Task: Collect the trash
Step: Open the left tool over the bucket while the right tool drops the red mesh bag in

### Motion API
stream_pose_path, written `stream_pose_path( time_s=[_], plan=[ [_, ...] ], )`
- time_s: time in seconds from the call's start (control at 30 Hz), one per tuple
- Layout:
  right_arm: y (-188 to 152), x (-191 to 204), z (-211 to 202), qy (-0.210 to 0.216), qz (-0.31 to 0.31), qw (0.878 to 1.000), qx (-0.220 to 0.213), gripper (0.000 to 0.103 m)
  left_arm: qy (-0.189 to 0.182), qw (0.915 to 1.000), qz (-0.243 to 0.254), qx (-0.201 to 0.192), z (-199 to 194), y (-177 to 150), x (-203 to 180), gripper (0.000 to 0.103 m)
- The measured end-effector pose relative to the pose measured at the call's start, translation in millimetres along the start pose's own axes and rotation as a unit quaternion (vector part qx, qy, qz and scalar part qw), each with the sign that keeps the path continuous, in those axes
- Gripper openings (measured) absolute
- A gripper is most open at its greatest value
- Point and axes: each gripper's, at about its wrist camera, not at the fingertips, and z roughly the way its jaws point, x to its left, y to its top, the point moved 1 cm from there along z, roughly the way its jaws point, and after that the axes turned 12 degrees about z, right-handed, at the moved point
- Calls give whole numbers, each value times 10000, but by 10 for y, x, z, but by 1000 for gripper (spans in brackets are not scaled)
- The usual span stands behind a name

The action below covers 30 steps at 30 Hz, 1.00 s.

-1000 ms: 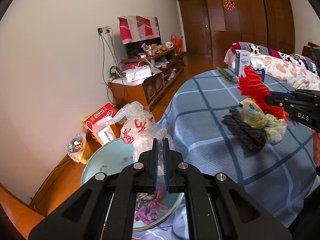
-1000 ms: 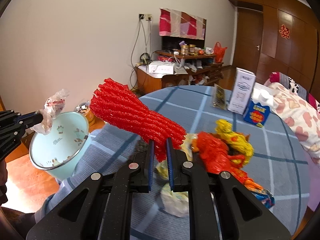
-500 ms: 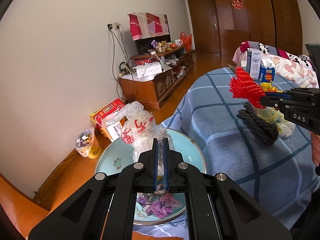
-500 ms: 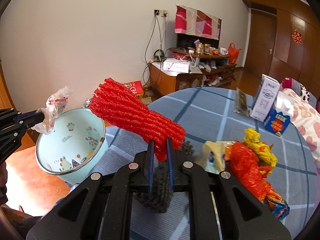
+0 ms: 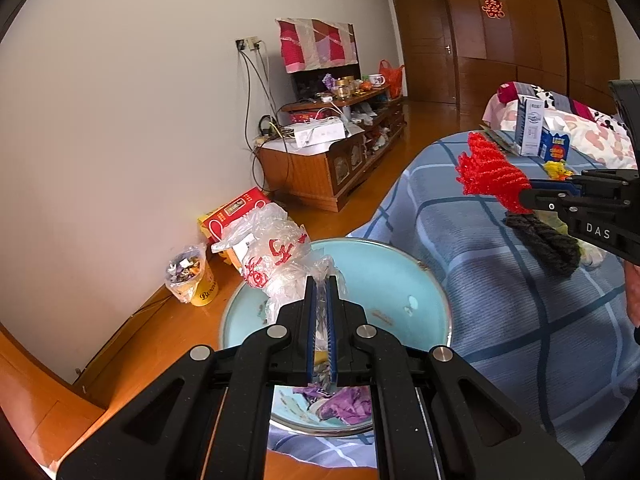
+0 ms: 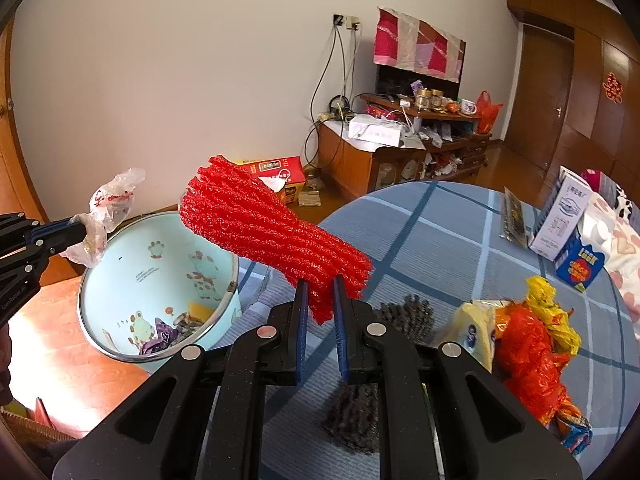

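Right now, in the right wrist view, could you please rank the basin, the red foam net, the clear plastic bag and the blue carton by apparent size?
1. basin
2. red foam net, though nearer the camera
3. clear plastic bag
4. blue carton; the last two look close.

Each camera rides on its own gripper and looks forward and downward along the two fingers. The left wrist view sits close above the pale blue basin (image 5: 400,276); the right wrist view looks across the blue checked tablecloth (image 6: 440,236). Both views share basin, tablecloth and wooden cabinet (image 5: 320,172).
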Motion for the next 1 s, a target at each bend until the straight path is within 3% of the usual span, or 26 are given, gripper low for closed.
stream_pose_path(
  time_s=[1.0],
  plan=[
    [118,445,223,225,-344,9991,101,14,211,9995,-215,-9,-89,-165,234,4]
  ],
)
